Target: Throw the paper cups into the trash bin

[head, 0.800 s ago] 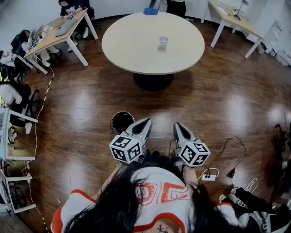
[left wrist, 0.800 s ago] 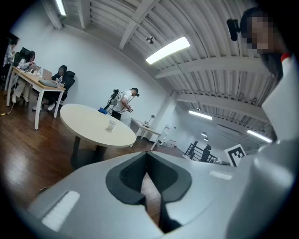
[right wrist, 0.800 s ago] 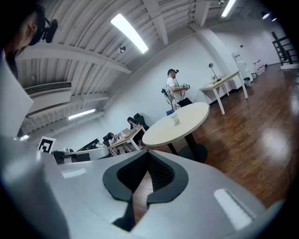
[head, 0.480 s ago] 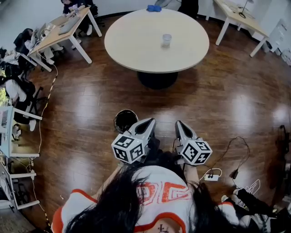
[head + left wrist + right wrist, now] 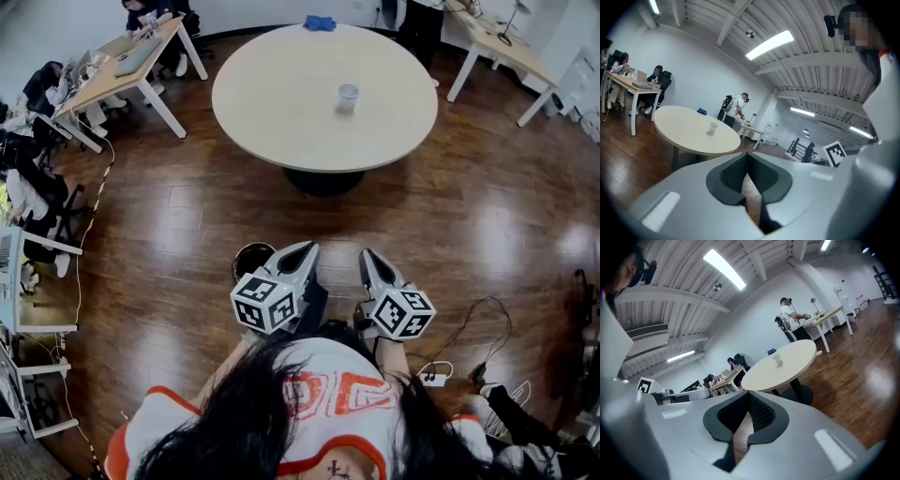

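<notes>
A single paper cup [image 5: 348, 97] stands upright on the round beige table [image 5: 281, 103], far ahead of both grippers. It also shows in the left gripper view as the cup [image 5: 712, 128] and in the right gripper view as the cup [image 5: 778, 359]. The dark round trash bin [image 5: 249, 259] stands on the floor just left of my left gripper [image 5: 305, 250], which partly hides it. My right gripper [image 5: 367, 256] is held beside the left one, close to my body. Both are shut with nothing between the jaws.
A blue object [image 5: 320, 22] lies at the table's far edge. Desks with seated people [image 5: 141, 52] stand at the back left, another desk [image 5: 492, 42] at the back right with a person standing near it. Cables and a power strip [image 5: 433, 379] lie on the wooden floor to my right.
The view has shifted a little, so the table sits slightly lower and to the right. The standing person at the back has moved right. Both grippers stay shut, side by side.
</notes>
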Tool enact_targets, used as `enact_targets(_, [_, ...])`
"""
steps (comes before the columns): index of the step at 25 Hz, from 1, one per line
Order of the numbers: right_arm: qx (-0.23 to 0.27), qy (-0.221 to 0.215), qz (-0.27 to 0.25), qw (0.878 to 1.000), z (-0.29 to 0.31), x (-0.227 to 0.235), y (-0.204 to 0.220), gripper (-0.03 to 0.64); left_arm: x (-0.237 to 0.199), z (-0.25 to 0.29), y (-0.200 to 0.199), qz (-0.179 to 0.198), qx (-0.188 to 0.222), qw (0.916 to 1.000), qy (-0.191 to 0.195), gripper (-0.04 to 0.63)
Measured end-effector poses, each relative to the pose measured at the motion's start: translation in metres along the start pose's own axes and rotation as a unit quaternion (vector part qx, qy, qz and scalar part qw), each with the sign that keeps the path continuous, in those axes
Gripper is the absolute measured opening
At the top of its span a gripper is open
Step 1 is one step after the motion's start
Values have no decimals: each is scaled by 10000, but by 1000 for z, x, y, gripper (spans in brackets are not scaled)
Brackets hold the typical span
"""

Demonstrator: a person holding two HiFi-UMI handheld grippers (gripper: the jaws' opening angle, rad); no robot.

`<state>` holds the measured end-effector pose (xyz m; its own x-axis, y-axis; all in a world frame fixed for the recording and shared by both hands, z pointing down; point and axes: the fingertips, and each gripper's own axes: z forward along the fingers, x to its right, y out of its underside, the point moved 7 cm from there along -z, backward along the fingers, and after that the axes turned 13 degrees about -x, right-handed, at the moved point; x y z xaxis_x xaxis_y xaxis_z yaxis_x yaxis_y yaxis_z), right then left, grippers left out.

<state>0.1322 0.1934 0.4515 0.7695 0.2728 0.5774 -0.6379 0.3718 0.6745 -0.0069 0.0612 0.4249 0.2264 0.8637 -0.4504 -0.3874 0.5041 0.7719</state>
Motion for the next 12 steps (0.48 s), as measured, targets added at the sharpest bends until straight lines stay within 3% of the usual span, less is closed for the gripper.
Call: enact_targets(12, [11, 166, -86, 9998, 69, 8, -79, 2, -54, 51, -82, 26, 1, 9996, 271, 0])
